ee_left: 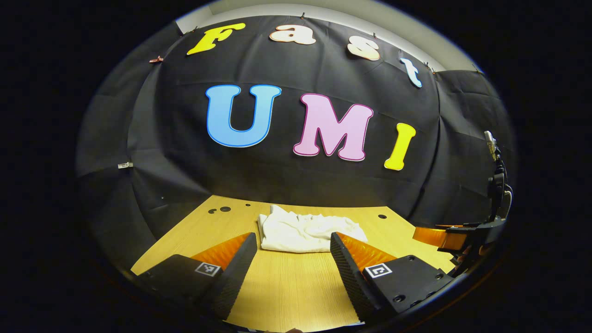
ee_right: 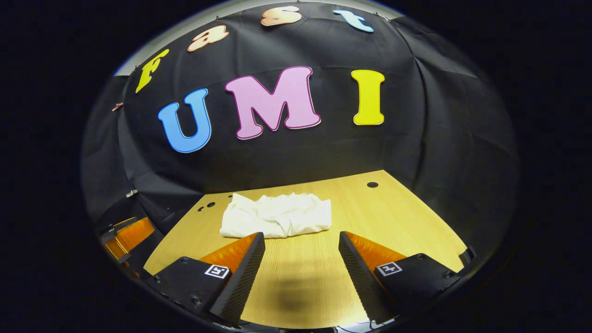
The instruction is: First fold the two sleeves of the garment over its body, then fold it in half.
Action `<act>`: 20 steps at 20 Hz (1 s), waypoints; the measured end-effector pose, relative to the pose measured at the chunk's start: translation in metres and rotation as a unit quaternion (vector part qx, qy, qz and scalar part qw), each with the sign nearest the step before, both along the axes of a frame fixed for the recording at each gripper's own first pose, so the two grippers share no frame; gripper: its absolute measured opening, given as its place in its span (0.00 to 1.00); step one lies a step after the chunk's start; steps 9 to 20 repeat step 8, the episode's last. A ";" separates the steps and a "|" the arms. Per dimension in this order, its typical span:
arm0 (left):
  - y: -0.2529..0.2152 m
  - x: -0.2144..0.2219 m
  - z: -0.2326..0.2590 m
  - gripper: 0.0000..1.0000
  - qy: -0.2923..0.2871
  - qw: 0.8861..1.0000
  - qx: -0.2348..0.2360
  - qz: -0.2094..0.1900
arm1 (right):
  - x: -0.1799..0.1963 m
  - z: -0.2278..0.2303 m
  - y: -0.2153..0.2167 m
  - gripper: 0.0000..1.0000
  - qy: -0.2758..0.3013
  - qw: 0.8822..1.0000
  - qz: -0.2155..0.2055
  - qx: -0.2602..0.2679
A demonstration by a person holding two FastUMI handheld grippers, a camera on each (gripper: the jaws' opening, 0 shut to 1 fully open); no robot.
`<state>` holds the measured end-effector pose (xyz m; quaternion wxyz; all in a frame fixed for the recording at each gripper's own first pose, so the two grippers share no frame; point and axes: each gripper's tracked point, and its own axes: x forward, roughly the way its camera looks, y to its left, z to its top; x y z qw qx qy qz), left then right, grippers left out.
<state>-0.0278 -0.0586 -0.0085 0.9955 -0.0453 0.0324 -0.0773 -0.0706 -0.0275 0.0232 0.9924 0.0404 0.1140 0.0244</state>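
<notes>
A white garment (ee_left: 307, 230) lies folded into a compact, wrinkled rectangle toward the back of the wooden table (ee_left: 296, 282). In the right gripper view the same garment (ee_right: 277, 215) rests just past the fingertips, left of centre. My left gripper (ee_left: 293, 243) is open above the table, short of the cloth's near edge, with nothing between its fingers. My right gripper (ee_right: 301, 240) is open too, hovering in front of the garment's near edge, empty. The right gripper (ee_left: 455, 236) also appears at the right rim of the left gripper view.
Round holes (ee_left: 219, 210) dot the back left of the tabletop, and one hole (ee_right: 372, 184) sits at the back right. Black cloth walls close the table on three sides. The other gripper (ee_right: 127, 236) shows at the left rim of the right gripper view.
</notes>
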 end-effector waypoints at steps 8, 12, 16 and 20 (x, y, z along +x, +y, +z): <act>0.008 -0.016 -0.014 0.98 0.001 0.999 0.031 0.010 | -0.025 -0.024 0.040 0.98 0.011 0.999 0.042 -0.005; 0.008 -0.016 -0.014 0.98 0.001 0.999 0.031 0.010 | -0.025 -0.024 0.040 0.98 0.011 0.999 0.042 -0.005; 0.008 -0.016 -0.014 0.98 0.001 0.999 0.031 0.010 | -0.025 -0.024 0.040 0.98 0.011 0.999 0.042 -0.005; 0.008 -0.016 -0.014 0.98 0.001 0.999 0.031 0.010 | -0.025 -0.024 0.040 0.98 0.011 0.999 0.042 -0.005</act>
